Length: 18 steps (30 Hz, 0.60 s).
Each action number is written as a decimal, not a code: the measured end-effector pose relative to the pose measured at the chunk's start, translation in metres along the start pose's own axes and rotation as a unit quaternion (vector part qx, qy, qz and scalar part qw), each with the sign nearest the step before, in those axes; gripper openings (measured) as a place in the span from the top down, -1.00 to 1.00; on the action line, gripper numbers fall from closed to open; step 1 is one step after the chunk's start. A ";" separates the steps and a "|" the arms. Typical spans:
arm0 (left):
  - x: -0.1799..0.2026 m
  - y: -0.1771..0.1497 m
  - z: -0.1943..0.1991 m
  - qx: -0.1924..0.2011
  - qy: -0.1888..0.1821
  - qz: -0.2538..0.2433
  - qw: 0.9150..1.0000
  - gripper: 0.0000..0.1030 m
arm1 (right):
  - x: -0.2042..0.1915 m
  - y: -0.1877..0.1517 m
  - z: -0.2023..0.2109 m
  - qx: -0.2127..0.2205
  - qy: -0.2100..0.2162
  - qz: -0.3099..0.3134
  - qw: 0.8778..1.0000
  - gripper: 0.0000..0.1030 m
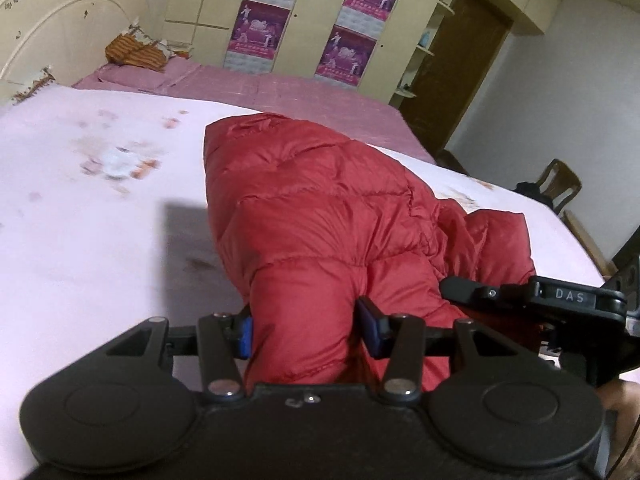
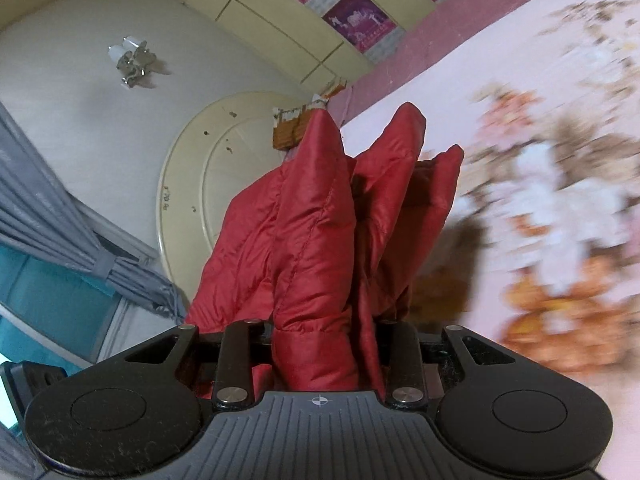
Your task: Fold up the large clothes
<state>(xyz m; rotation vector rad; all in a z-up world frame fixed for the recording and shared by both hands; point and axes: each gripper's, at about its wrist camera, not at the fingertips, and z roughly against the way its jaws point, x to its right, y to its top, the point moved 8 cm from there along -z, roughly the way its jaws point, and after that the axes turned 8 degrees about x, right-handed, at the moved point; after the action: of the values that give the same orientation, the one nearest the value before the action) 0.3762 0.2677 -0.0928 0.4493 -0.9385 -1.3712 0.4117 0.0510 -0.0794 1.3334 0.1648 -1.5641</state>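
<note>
Pale pink bedding with a faded flower print [image 1: 80, 220] covers the bed under you, and it is the only surface you have to fold on. Going left to right: your left tool [image 1: 306, 330] has its blue-padded fingers clamped on a puffy roll of the red quilted down jacket [image 1: 320, 200], whose bulk trails away across the bed towards the far side. Beside it, your right tool [image 2: 326, 354] is closed on several bunched layers of the same jacket, which stand up in red peaks ahead of the camera.

The slick, padded shell could slide out of either grip if you pull the two ends apart too hard, and the right bundle looks uneven, so one layer may drop free and spoil the fold. The bedding is blurred in both views, so a quick swing may drag the trailing part crooked.

Behind the bed sit a cream arched headboard [image 1: 60, 20], cream wardrobe doors with purple posters [image 1: 260, 28], a brown wooden door [image 1: 456, 64] and a wooden chair [image 1: 560, 184].
</note>
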 end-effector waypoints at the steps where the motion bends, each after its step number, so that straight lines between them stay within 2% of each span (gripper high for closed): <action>1: -0.011 0.004 -0.001 -0.001 0.003 0.000 1.000 0.08 | -0.004 -0.004 -0.014 -0.003 0.001 -0.003 1.000 0.38; 5: -0.049 0.016 -0.010 -0.002 0.017 -0.014 1.000 0.08 | -0.018 -0.017 -0.068 -0.017 0.000 -0.008 1.000 0.38; 12: -0.102 0.022 -0.033 -0.006 0.040 -0.041 0.998 0.07 | -0.018 -0.033 -0.132 -0.034 -0.008 -0.007 0.999 0.38; 16: -0.116 0.009 -0.050 -0.016 0.046 -0.040 0.998 -0.15 | -0.010 -0.034 -0.147 -0.041 -0.020 0.005 0.999 0.37; 18: -0.113 0.003 -0.049 -0.013 0.046 -0.047 0.998 -0.18 | -0.006 -0.033 -0.148 -0.045 -0.026 0.014 0.999 0.32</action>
<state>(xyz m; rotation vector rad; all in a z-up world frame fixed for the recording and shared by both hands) 0.4247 0.3641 -0.1532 0.5388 -0.8326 -1.4343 0.4828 0.1677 -0.1467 1.2191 0.1812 -1.5495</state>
